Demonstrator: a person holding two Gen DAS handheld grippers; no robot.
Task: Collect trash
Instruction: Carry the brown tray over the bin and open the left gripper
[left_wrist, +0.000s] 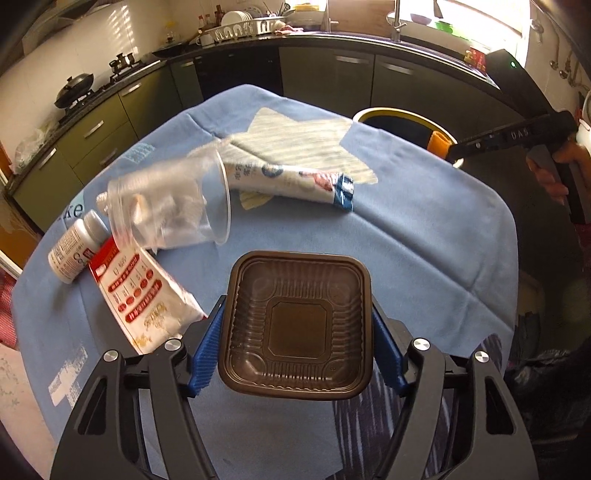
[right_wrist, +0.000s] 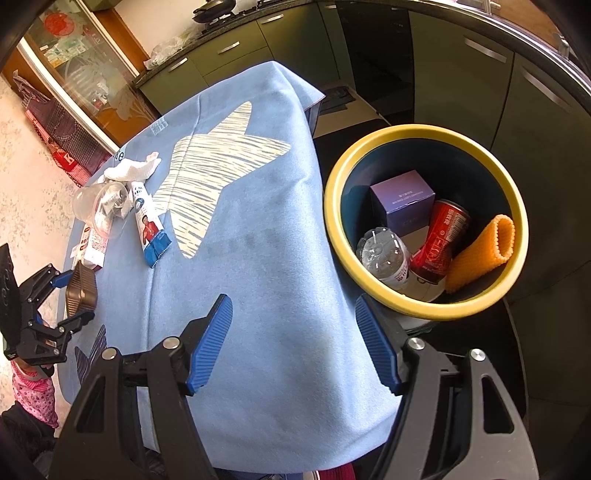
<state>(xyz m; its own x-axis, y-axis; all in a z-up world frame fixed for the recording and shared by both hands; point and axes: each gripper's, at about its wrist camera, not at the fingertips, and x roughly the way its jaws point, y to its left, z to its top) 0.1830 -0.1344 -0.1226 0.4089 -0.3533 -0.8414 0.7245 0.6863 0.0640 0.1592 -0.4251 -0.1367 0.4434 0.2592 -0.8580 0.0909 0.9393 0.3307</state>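
Left gripper (left_wrist: 295, 325) level, clasping brown tray (left_wrist: 295, 321).

table cloth (right_wrist: 266, 266): broad bare stretch from the star patch to the near edge, open for passage. far left corner crowded: clear cup (left_wrist: 170, 201) lying on its side, tube (left_wrist: 291, 182), pill bottle (left_wrist: 75, 245), red-and-white packet (left_wrist: 144, 295), crumpled tissue (right_wrist: 135, 168), packed close together. bin (right_wrist: 334, 221) just beside the table's right edge: mouth open from above; box (right_wrist: 402, 201), can (right_wrist: 441, 240), bottle (right_wrist: 384, 258), orange sleeve (right_wrist: 480, 254) cover the bottom.
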